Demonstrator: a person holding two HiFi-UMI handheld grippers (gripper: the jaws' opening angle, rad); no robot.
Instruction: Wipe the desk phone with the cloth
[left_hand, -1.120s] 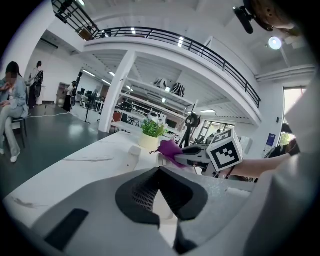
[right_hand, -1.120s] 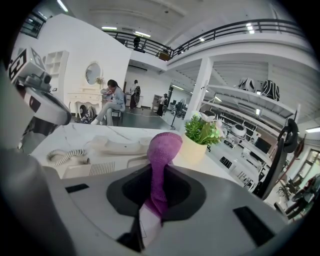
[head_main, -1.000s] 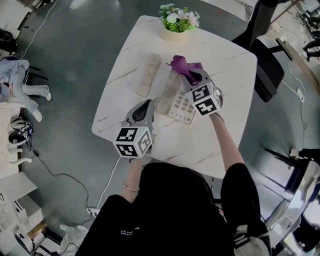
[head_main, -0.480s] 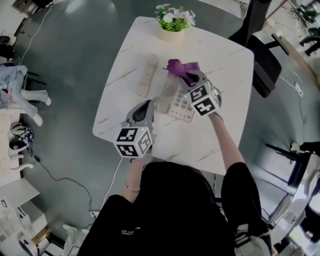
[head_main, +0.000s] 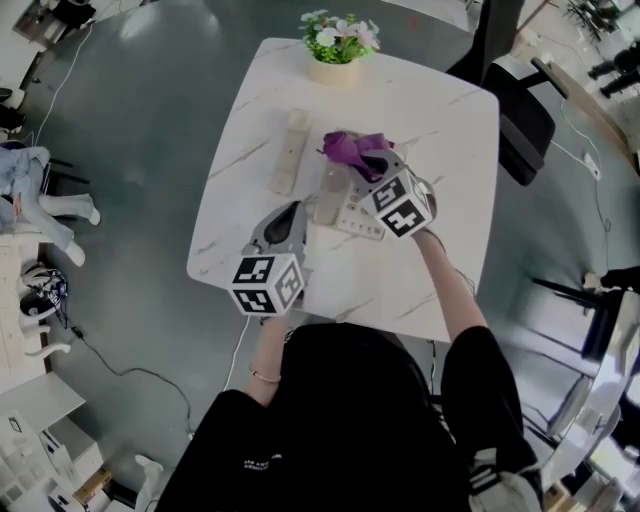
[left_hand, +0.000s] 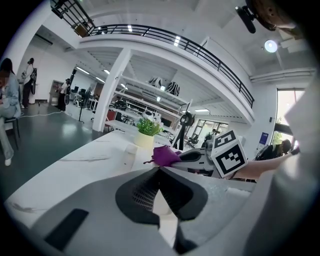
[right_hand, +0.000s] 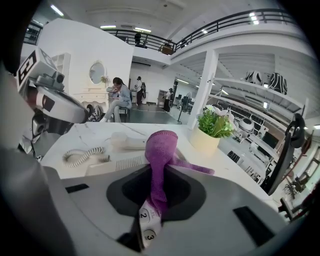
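Observation:
The beige desk phone (head_main: 345, 205) lies mid-table, its coiled cord (right_hand: 84, 155) beside it. Its handset (head_main: 290, 152) rests apart on the table to the left. My right gripper (head_main: 372, 165) is shut on a purple cloth (head_main: 348, 148), which bunches out over the phone's far end. In the right gripper view the purple cloth (right_hand: 161, 150) stands up between the jaws, above the phone base (right_hand: 117, 162). My left gripper (head_main: 288, 212) hovers at the phone's near left, shut with nothing in it. From the left gripper view, the cloth (left_hand: 165, 155) shows just past the left gripper (left_hand: 160, 169).
A potted plant (head_main: 337, 45) stands at the far edge of the white marble table (head_main: 440, 130). A dark chair (head_main: 520, 110) sits off the table's right corner. Grey floor surrounds the table, and a cable runs along it at the left.
My right gripper has brought the purple cloth a little nearer and lower onto the phone's far end. The left gripper has stayed put.

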